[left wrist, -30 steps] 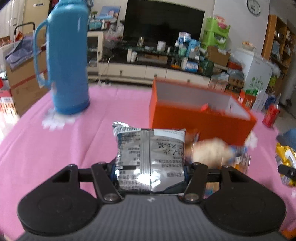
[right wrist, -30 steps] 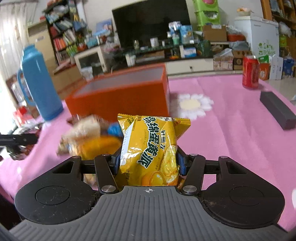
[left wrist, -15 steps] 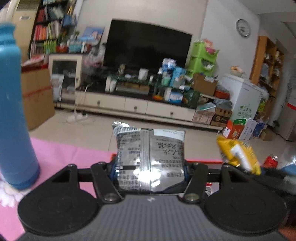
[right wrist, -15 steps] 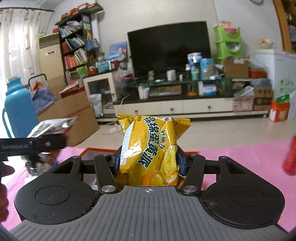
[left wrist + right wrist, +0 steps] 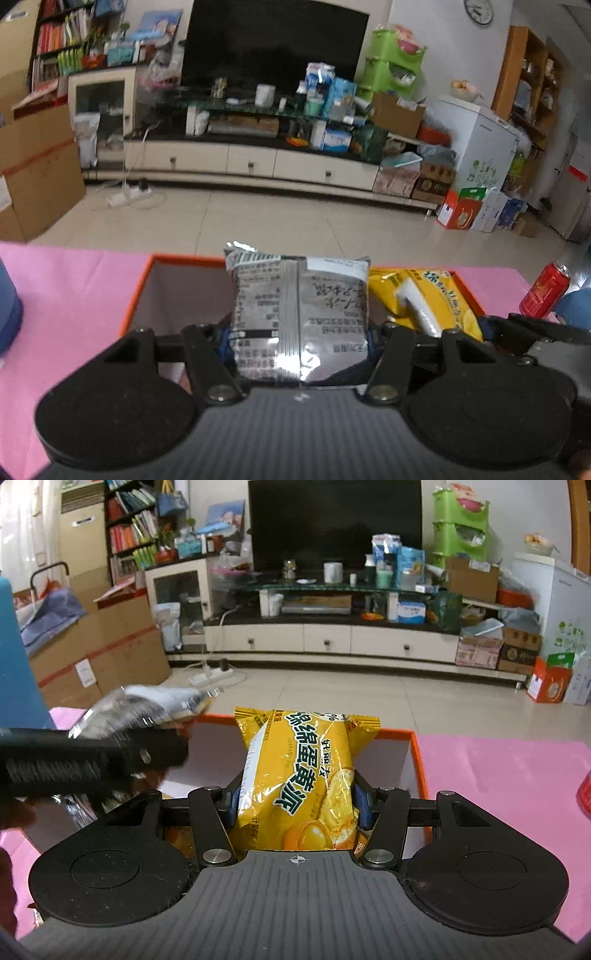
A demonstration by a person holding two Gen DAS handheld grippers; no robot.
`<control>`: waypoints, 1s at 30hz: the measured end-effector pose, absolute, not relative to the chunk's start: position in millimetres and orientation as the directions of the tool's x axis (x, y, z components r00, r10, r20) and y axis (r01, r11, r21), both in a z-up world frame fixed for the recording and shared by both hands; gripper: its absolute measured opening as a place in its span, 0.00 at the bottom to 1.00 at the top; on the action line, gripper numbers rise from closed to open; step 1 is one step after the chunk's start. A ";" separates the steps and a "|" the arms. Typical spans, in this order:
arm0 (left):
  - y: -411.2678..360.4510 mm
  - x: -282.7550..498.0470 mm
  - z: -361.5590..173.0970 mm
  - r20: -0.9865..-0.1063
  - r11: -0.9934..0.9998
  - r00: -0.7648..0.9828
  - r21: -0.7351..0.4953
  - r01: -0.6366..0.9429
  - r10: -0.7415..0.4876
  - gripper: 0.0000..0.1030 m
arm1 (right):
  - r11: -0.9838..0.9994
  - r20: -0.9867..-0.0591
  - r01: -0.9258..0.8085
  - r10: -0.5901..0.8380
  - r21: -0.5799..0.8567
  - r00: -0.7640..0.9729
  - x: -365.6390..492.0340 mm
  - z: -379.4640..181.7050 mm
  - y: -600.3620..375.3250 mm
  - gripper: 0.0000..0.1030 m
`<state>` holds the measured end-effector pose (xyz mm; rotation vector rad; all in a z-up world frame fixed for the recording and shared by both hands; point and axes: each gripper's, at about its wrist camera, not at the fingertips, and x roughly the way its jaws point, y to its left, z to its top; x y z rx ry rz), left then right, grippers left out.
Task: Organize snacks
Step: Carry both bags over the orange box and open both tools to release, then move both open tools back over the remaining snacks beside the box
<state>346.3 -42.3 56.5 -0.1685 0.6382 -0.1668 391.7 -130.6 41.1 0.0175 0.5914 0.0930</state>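
My left gripper is shut on a silver snack packet and holds it above the open orange box. My right gripper is shut on a yellow custard pie packet, also above the orange box. In the left wrist view the yellow packet and the right gripper show at the right. In the right wrist view the left gripper and its silver packet show at the left. The box floor is mostly hidden.
The box stands on a pink tablecloth. A red can stands at the right on the table. A blue thermos stands at the left. Beyond the table edge are the floor and a TV stand.
Both grippers rose from the table with their packets and moved forward over the orange box. The loose snacks in front of the box have dropped out of view.
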 end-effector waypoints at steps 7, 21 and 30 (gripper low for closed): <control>-27.3 336.6 70.9 -0.526 0.974 0.834 -0.218 0.059 -0.168 0.80 | 0.993 -0.552 -0.090 0.114 0.071 0.826 385.2 40.3 -126.3 0.70; 7.8 155.2 73.8 -0.504 0.993 0.859 -0.116 0.036 -0.090 0.98 | 0.993 -0.450 -0.096 0.114 0.062 0.886 213.8 75.1 -154.2 0.91; 30.4 109.8 32.1 -0.635 0.982 0.766 -0.188 -0.026 -0.102 0.98 | 0.947 -0.593 -0.061 0.248 0.316 0.766 159.5 17.1 -184.4 0.91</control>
